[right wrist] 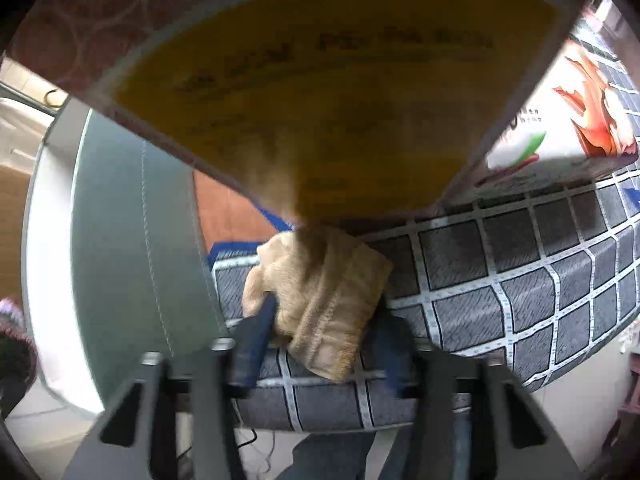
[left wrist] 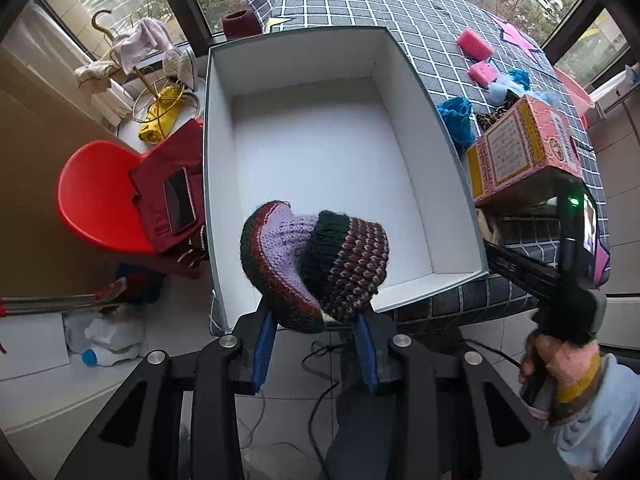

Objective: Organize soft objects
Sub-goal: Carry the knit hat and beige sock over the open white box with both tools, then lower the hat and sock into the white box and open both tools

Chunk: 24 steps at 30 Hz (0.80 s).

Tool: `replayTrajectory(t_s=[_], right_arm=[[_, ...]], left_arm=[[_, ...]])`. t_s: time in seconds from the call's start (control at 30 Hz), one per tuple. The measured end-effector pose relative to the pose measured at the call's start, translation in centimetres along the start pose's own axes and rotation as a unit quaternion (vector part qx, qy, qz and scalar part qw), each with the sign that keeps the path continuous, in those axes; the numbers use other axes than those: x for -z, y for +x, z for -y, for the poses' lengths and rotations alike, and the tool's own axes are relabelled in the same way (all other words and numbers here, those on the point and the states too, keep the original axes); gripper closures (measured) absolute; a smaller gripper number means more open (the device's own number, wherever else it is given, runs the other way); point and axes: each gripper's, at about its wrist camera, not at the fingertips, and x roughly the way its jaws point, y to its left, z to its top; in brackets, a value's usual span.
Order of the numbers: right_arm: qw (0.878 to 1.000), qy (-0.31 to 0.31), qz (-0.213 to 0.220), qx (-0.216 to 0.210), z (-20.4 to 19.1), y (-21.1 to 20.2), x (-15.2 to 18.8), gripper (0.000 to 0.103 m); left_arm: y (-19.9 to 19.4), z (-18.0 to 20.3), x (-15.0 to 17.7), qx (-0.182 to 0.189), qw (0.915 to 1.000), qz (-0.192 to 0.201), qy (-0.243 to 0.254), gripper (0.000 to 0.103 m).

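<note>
A checked quilted tablecloth (left wrist: 400, 12) bears a rigid white rectangular box (left wrist: 420, 128). Over the box's near wall, at 6 o'clock, the left gripper (left wrist: 316, 320) clenches a ribbed knitted hat (left wrist: 316, 264). The right gripper (right wrist: 320, 324) pinches a fuzzy beige cloth (right wrist: 324, 296) against the tablecloth, at 6 o'clock beneath a yellow-faced carton (right wrist: 320, 80).

The far end of the tan fuzzy cloth (right wrist: 320, 296) is hidden under the big yellow cardboard box (right wrist: 332, 92), and the words on that box are too blurred to be read. The tips of the blue jaws are covered by the striped purple and dark red knitted hat (left wrist: 316, 264). The red plastic chair (left wrist: 96, 196) is partly hidden by a folded red cloth (left wrist: 160, 184).
</note>
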Motion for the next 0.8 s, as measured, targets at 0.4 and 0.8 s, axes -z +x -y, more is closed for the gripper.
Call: replayTrajectory(t_s=[0.4, 0.8], right_arm=[[0.997, -0.066, 0.018, -0.035, 0.0, -10.0, -0.1, 0.076], [0.974, -0.204, 0.029, -0.089, -11.2, -13.9, 0.0, 0.076]], left_arm=[[0.0, -1.1, -0.7, -0.003, 0.999, 0.026, -0.036, 0.063], [-0.8, -2.0, -1.1, 0.007, 0.9973, 0.046, -0.057, 0.063]])
